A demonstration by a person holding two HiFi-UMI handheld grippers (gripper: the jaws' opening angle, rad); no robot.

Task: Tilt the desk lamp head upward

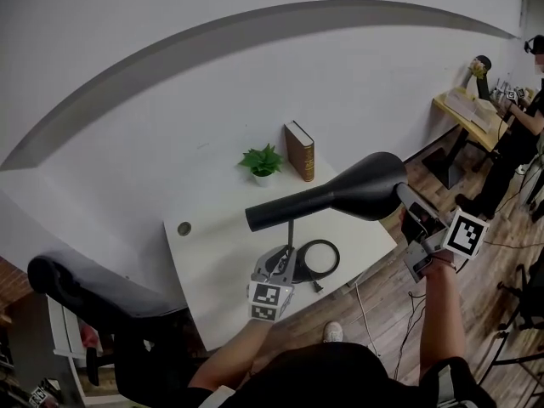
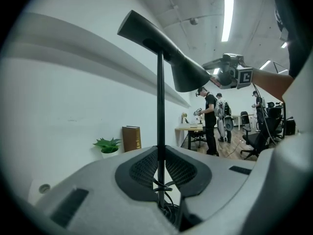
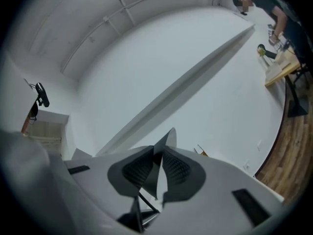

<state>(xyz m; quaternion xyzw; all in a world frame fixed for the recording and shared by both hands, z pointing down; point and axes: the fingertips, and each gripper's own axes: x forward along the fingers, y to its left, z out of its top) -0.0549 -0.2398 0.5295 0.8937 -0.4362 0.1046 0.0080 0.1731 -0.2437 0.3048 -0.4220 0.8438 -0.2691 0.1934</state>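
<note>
A black desk lamp stands on the white table (image 1: 212, 262). It has a ring base (image 1: 318, 259), a thin upright stem (image 1: 291, 230) and a cone-shaped head (image 1: 340, 195). My left gripper (image 1: 276, 272) is shut on the stem low down, and the stem (image 2: 160, 121) runs up between its pads (image 2: 146, 168). My right gripper (image 1: 416, 218) is shut on the wide rim of the head. That thin rim edge (image 3: 165, 148) is pinched between its pads (image 3: 139, 168). In the left gripper view the head (image 2: 166, 50) slopes down from its narrow end towards the right gripper (image 2: 229, 75).
A small potted plant (image 1: 262, 161) and an upright brown book (image 1: 299, 150) stand at the table's far side by the white wall. A cable hole (image 1: 184, 228) is at the table's left. A black chair (image 1: 85, 291) is at lower left. People work at a desk (image 1: 467, 109) far right.
</note>
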